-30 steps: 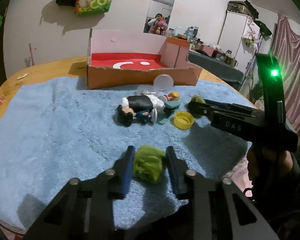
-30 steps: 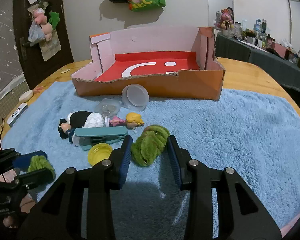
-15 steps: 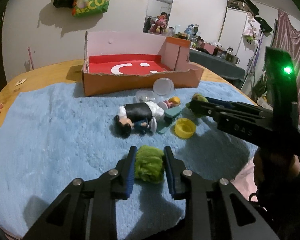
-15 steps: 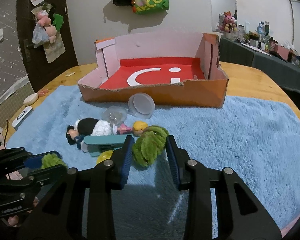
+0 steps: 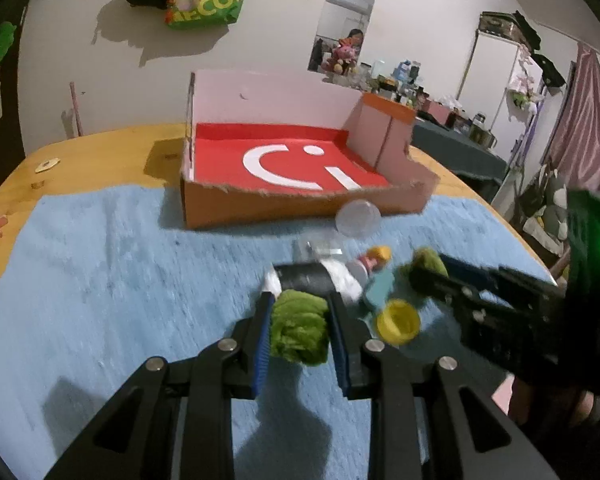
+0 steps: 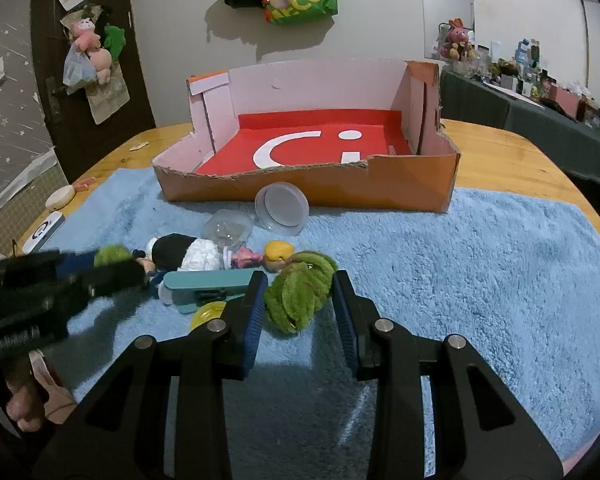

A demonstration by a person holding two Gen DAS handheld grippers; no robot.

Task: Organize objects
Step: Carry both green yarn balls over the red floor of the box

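Left wrist view: since a sec ago the left gripper [image 5: 300, 330] has been lifted w/ the green fuzzy ball [image 5: 299, 331] and carried fwd over the blue rug [image 5: 100, 280]; the cardboard box [image 5: 300, 204] now sits larger and closer in frame, and the toys are right under the tips. The jaws were squeezed in a bit further at the start and are now clamped on the ball from both sides, the blue pads [image 5: 260, 344] pressed into its fuzz. Judged from this: pick is done on the left side, transport toward the box has begun, and the drop inside the red floor is not yet made.

Right wrist view: hardly anything has changed. The right gripper [image 6: 299, 312] is kept in place, low over the rug, jaws partway closed and clamped on the green ribbed plush [image 6: 298, 296], which looks just lifted or barely resting; cannot be told for sure. Its lift-off appears not yet started.

Outward from the tools: a teal clip [image 6: 208, 286] and yellow cap [image 6: 206, 312] lie just left of the right gripper, a black-and-white doll [image 6: 184, 254] and small blond figure [image 6: 278, 252] just behind, then a clear lidded cup [image 6: 282, 210] touching the box front. All remain to be sorted; the box is seen w/ nothing in it.
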